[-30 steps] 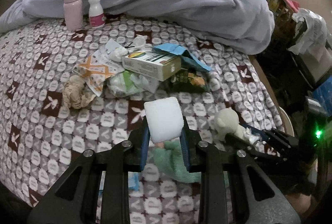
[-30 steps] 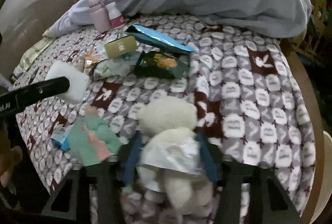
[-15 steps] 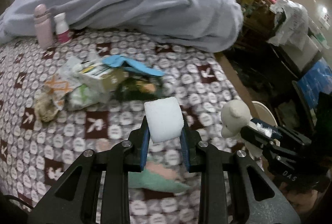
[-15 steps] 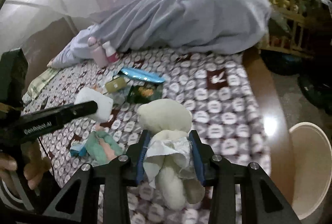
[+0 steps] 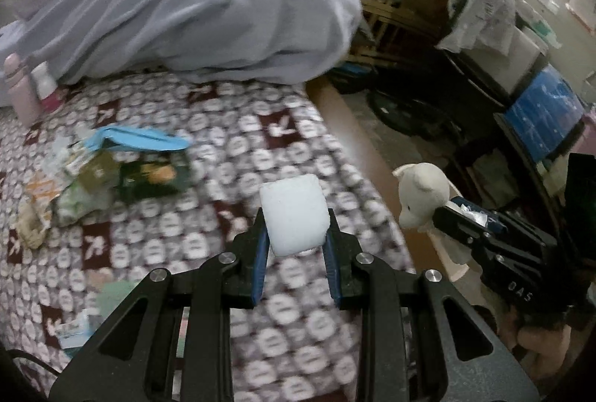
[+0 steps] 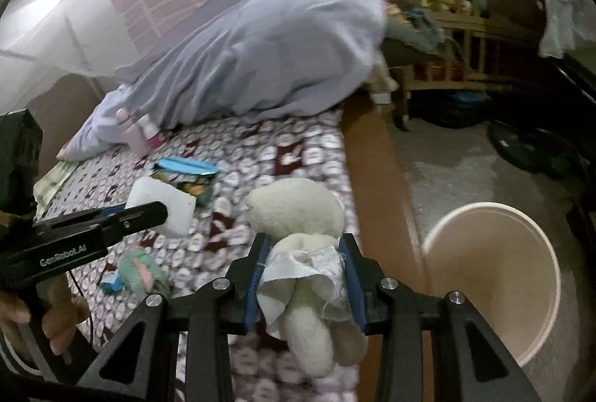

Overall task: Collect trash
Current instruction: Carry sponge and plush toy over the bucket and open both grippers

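Patterned bed (image 5: 238,148) now behind both claws: left claw (image 5: 295,245) grips foam block (image 5: 294,215), right claw (image 6: 303,275), just tightened, clamps plush bear (image 6: 301,215) beside bin (image 6: 495,275)

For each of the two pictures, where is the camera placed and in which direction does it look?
Left wrist: sits on the left gripper, looking down along its fingers over the patterned bed; they clamp a white block; the right gripper enters at right.
Right wrist: sits on the right gripper, looking over the bed edge toward a cream bin; its fingers clamp a plush toy; the left gripper and a hand show at left.
Shared: bed, block, toy, grey blanket, blue wrapper.
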Demonstrator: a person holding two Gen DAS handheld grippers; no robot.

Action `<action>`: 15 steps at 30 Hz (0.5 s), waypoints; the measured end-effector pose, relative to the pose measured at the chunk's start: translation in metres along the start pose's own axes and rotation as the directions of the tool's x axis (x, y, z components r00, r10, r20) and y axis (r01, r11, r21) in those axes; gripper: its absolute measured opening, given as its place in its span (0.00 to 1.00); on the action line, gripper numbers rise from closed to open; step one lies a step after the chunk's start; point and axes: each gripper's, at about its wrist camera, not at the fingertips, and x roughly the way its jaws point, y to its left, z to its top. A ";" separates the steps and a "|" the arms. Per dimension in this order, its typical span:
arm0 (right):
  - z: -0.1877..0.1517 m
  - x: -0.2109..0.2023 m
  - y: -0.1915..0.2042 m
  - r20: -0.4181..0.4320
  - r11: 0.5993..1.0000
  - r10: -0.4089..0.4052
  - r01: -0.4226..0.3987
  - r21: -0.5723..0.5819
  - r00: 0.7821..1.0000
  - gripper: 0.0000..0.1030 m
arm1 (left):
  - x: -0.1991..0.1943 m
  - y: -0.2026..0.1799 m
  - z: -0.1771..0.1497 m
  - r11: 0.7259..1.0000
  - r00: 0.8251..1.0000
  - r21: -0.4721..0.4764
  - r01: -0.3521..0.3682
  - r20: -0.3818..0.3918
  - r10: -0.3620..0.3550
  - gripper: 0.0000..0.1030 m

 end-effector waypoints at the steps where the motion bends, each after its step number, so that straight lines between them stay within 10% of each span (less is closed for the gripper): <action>1: -0.001 -0.003 -0.007 0.003 1.000 -0.011 0.011 0.010 1.000 0.36 | 0.003 -0.009 0.002 1.000 1.000 0.009 0.015 -0.004 -0.015 0.23; 15: -0.023 -0.027 -0.123 -0.012 0.966 -0.151 0.150 0.210 0.988 0.36 | 0.058 -0.105 0.009 0.979 0.982 0.107 0.172 -0.102 -0.161 0.23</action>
